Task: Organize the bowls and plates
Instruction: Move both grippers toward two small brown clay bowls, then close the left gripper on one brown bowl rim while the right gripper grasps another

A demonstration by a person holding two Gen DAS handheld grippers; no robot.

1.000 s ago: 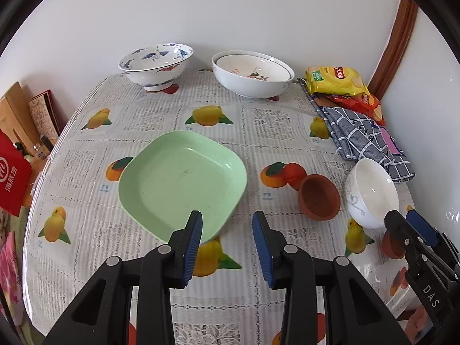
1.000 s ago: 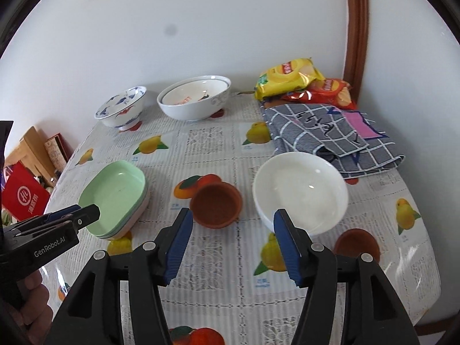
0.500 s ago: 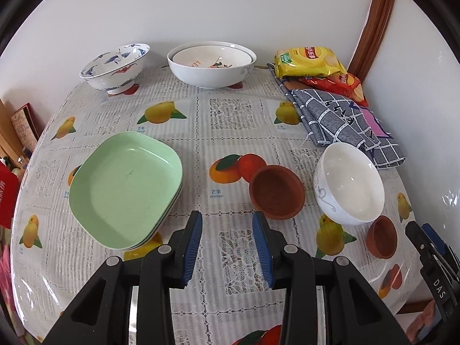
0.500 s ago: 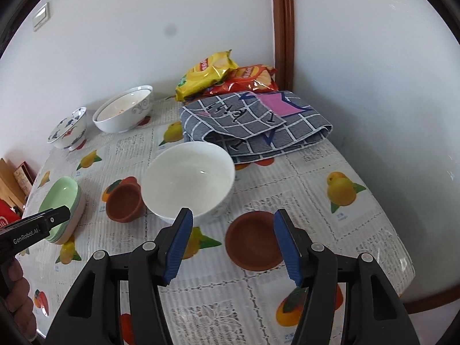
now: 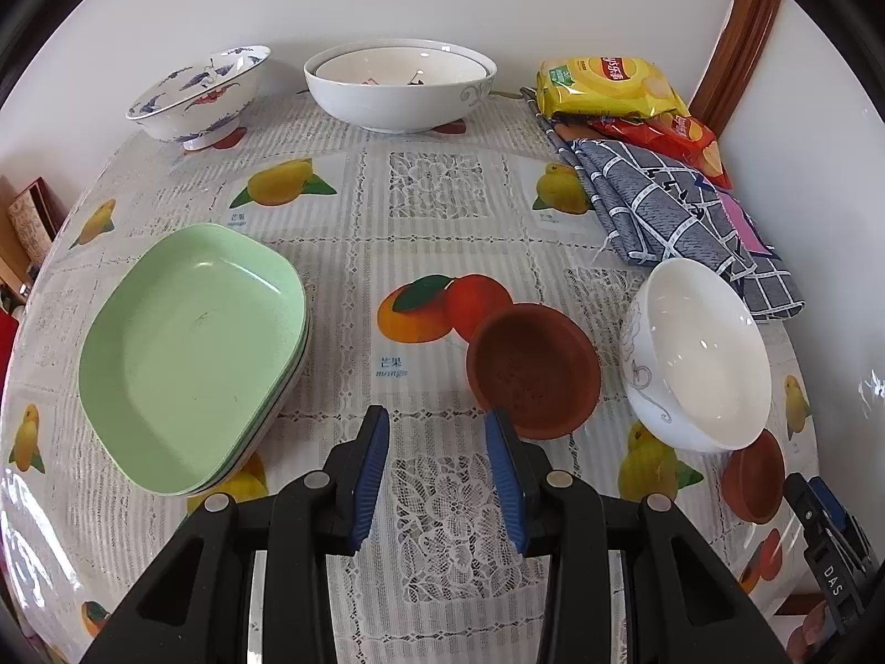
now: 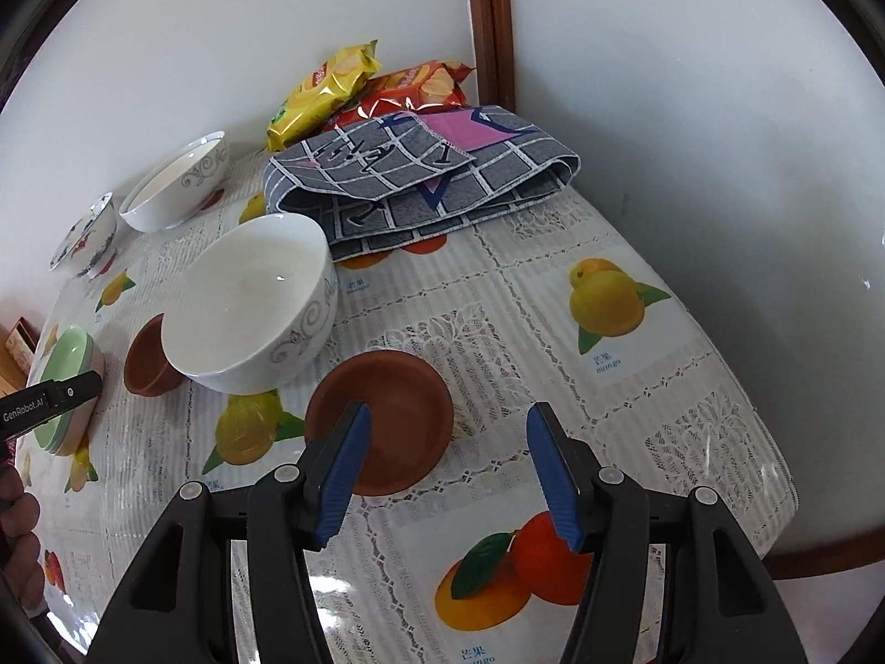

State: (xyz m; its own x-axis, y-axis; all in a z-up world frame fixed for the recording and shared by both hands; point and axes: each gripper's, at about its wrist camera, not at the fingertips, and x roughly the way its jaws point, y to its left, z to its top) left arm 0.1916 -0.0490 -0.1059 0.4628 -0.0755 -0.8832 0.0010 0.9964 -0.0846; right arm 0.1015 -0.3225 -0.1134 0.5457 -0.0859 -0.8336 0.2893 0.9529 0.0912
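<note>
Near the worktop's (image 6: 636,387) right edge, the right tongs (image 6: 445,467) hang parted and empty over a shallow brown saucer (image 6: 381,420), their left pad above its rim, the right pad over bare cloth. The white bowl (image 6: 249,310) stands just beside the saucer, its foot apparently touching it; a closing grip taken off-centre could likely skid the saucer into the bowl or tip it. Toward the middle, the left tongs (image 5: 437,476) are also parted and empty, just short of a deeper brown bowl (image 5: 534,371), which sits tilted; a nudge at its near rim may rock it. The green plates (image 5: 193,348) are stacked near the left edge; two larger bowls stand along the far edge.
</note>
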